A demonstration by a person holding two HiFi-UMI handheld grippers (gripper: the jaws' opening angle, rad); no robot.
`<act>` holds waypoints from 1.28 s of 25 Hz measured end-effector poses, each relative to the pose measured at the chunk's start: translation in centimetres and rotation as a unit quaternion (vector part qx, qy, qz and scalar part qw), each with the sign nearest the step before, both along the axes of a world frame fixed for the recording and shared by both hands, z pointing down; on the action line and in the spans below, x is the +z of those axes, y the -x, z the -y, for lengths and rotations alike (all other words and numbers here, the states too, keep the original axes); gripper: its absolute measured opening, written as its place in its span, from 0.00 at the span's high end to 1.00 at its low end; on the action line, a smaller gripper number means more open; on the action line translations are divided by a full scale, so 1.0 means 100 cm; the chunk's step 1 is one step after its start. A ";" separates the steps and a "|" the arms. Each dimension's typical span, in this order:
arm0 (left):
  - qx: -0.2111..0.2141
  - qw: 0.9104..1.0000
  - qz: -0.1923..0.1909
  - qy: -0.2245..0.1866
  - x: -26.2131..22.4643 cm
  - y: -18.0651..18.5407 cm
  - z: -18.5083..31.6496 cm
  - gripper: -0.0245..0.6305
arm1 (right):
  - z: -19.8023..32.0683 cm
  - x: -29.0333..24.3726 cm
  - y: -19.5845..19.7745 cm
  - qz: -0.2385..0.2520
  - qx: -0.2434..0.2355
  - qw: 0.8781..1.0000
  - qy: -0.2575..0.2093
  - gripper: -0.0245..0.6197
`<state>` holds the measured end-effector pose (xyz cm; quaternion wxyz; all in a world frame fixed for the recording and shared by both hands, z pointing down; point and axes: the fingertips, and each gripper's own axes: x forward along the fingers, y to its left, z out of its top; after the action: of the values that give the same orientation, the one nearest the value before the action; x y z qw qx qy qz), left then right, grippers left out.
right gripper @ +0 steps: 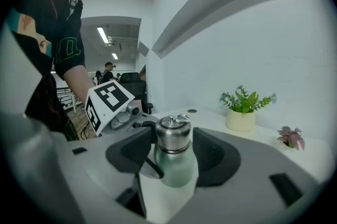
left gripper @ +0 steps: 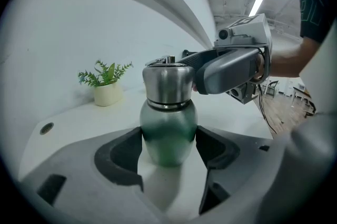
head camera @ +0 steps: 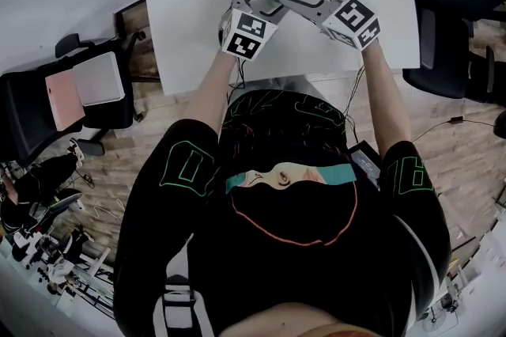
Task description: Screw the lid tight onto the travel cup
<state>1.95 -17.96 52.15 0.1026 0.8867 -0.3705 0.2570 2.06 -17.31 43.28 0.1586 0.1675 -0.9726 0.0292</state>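
Clamping travel cup (left gripper: 168, 128) in left gripper (left gripper: 168, 157), straddling lid (right gripper: 174, 133) with right gripper (right gripper: 172, 150) spread, risking slipping and leaving lid loose.

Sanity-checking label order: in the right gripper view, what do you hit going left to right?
marker cube → travel cup → green potted plant → small pink plant

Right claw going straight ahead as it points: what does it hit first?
The lid of the cup: it stands between the jaws of the right claw, so a push forward likely meets it first.
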 end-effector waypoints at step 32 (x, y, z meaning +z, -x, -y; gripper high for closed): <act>0.003 1.000 0.012 0.013 0.014 0.003 -0.004 0.48 | 0.008 0.001 0.007 0.049 0.190 0.980 0.022 0.60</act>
<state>1.62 -17.56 53.58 0.1091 0.8830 -0.3657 0.2732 1.32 -18.08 43.43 0.1063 0.3444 -0.9286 0.0883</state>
